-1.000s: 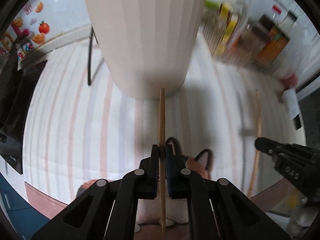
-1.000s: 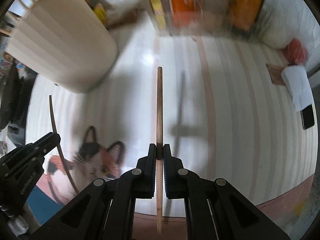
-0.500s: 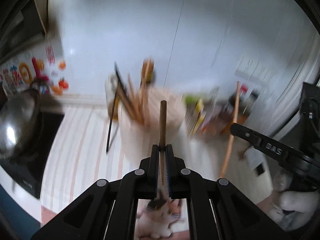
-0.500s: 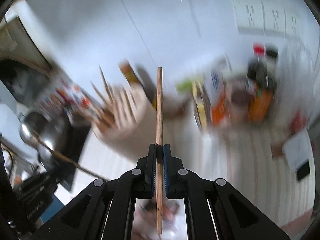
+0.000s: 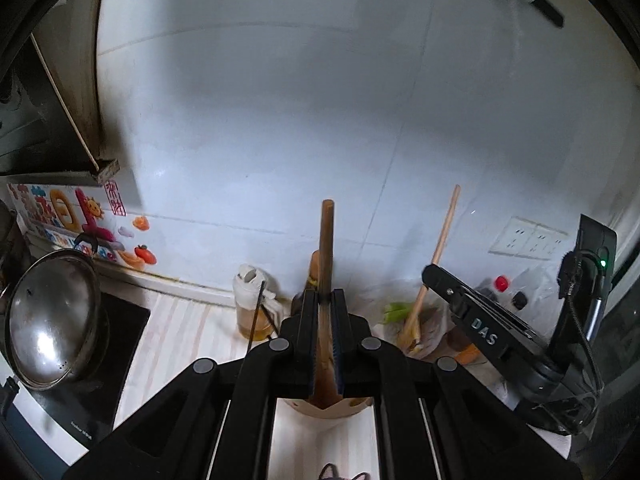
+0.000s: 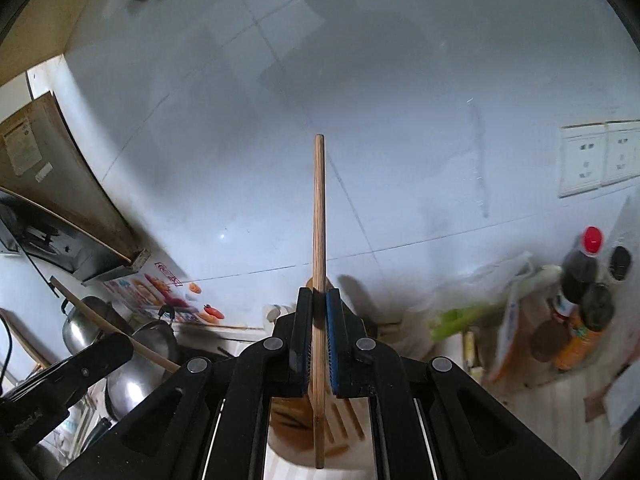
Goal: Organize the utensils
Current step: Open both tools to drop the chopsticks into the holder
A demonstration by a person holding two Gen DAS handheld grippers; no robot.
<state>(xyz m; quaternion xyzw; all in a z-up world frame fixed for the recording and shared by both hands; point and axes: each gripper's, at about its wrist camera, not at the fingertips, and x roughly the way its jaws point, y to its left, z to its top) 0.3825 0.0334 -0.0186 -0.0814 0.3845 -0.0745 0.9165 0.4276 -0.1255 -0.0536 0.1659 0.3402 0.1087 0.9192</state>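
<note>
My left gripper (image 5: 325,296) is shut on a wooden chopstick (image 5: 327,240) that stands upright between its pads. Under its fingers shows the cream utensil holder (image 5: 332,410). In the left wrist view the right gripper (image 5: 436,276) hangs to the right, holding a second, paler chopstick (image 5: 442,240) that leans right. In the right wrist view my right gripper (image 6: 319,296) is shut on that chopstick (image 6: 319,208), above the holder (image 6: 294,460), which has wooden utensils in it. The left gripper's finger (image 6: 80,364) and its chopstick (image 6: 120,338) show at the lower left.
A steel pot lid (image 5: 48,320) sits on a black cooktop (image 5: 120,344) at the left. An oil bottle (image 5: 252,304) stands by the tiled wall. Sauce bottles (image 6: 580,280), bags and greens (image 6: 460,316) crowd the right. Wall sockets (image 6: 596,160) are at the right.
Both grippers have risen from just above the striped table mat, each still holding its chopstick. The holder, once ahead, now lies below the fingers, and the views tilt up to the wall.
</note>
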